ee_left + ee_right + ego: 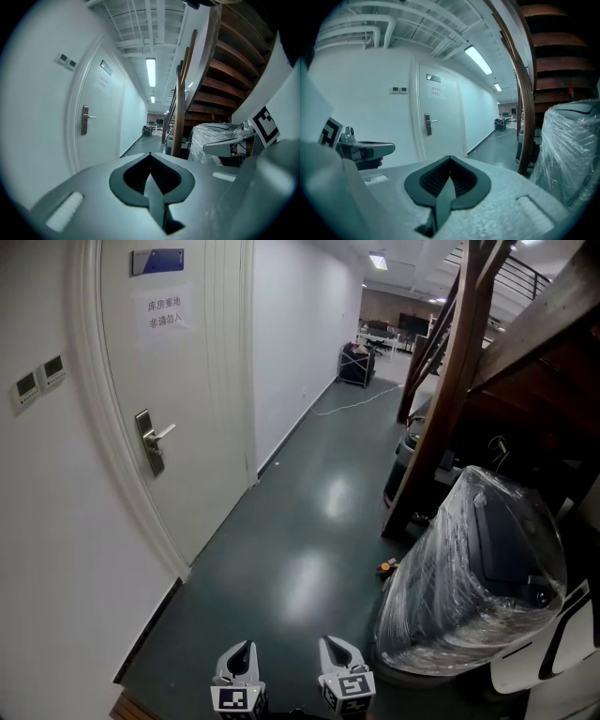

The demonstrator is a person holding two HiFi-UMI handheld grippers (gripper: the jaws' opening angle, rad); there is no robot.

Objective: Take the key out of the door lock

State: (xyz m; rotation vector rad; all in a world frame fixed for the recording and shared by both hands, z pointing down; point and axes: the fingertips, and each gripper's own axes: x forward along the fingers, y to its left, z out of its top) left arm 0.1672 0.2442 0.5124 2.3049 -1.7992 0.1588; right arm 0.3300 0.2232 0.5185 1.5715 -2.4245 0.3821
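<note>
A white paper sign (pixel 168 312) on the door (pixel 202 427) reads 库房重地 on its top line and 非请勿入 below. The dark blue plate (pixel 157 261) at 12 o'clock from that sign carries print too small and blurred to read

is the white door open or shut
Shut: the door sits flush in its frame, with its handle level.

One white panelled door (pixel 202 381) stands at the upper left. It carries one silver lever handle (pixel 153 439), one blue nameplate (pixel 157 260) and one white paper notice (pixel 167 312). Two small wall control panels (pixel 26 384) sit left of it. One bulky dark object wrapped in clear plastic film (pixel 478 568) fills the lower right. Two grey grippers show at bottom centre: the left gripper (pixel 247 647) and the right gripper (pixel 327 643).
</note>
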